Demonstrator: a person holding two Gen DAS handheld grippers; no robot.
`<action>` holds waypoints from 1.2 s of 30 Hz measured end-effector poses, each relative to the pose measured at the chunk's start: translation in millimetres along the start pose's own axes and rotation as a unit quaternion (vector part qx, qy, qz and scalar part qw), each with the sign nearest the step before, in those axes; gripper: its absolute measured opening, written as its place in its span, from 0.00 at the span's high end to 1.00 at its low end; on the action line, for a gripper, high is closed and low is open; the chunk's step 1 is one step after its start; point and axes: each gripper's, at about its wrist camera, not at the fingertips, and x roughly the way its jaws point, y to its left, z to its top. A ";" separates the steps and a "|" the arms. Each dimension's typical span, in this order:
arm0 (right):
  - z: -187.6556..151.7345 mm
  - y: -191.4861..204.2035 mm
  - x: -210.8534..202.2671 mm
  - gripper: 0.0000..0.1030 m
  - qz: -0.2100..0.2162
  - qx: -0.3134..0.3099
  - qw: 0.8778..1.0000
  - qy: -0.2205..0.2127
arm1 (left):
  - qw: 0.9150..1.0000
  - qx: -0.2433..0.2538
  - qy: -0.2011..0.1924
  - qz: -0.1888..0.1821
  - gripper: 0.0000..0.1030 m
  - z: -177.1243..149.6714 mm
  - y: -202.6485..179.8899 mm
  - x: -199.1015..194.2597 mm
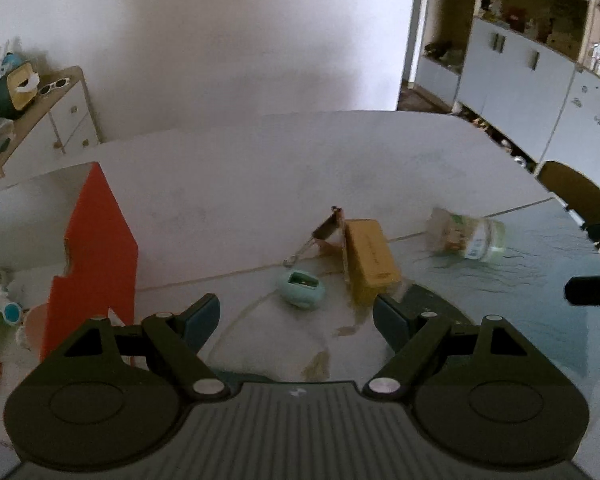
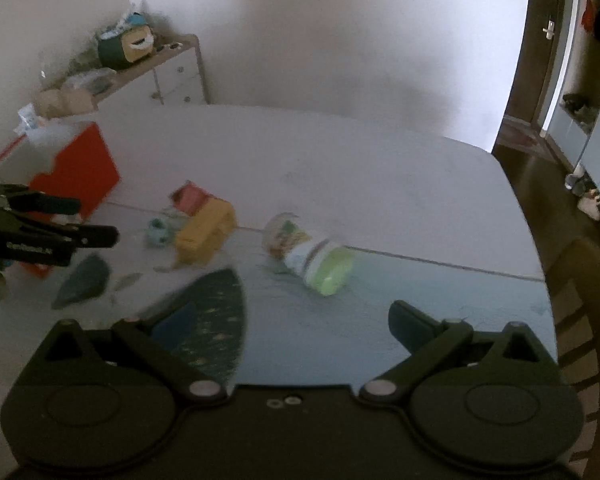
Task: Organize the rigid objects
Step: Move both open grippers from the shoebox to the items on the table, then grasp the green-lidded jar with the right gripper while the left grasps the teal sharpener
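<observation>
A yellow box (image 1: 372, 260) lies on the table's middle, a small mint-green object (image 1: 301, 289) just left of it and a brown clip-like piece (image 1: 328, 226) behind. A jar with a green lid (image 1: 470, 238) lies on its side to the right. My left gripper (image 1: 296, 316) is open and empty, just short of the mint object. In the right wrist view the jar (image 2: 312, 258), the yellow box (image 2: 206, 232) and the mint object (image 2: 158, 232) lie ahead. My right gripper (image 2: 296, 328) is open and empty, short of the jar. The left gripper (image 2: 96, 220) shows at the left edge.
An orange open box (image 1: 96, 256) stands at the left, also in the right wrist view (image 2: 76, 172). Small items (image 1: 0, 312) lie left of it. A chair back (image 1: 576, 196) stands at the table's right edge. A drawer unit (image 1: 60, 120) stands behind.
</observation>
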 end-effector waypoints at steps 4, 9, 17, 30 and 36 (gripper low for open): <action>5.6 -11.4 23.9 0.05 -0.008 -0.020 1.000 0.012 | 1.000 -0.003 0.008 0.005 0.19 1.3 3.9 19.6; 15.0 -18.7 53.0 0.10 0.005 -0.034 0.999 0.025 | 1.000 -0.006 0.021 0.005 0.19 3.6 6.9 42.7; 29.3 -19.7 89.2 0.21 0.026 -0.055 0.997 0.044 | 1.000 -0.003 0.030 -0.001 0.19 2.4 9.5 64.5; 38.1 -13.1 106.7 0.38 0.031 -0.091 0.994 0.053 | 0.999 0.025 0.024 -0.026 0.26 -2.4 0.7 75.5; 36.7 -7.8 105.1 0.45 0.031 -0.103 0.993 0.051 | 0.999 0.026 0.026 -0.033 0.43 -0.6 -3.8 74.6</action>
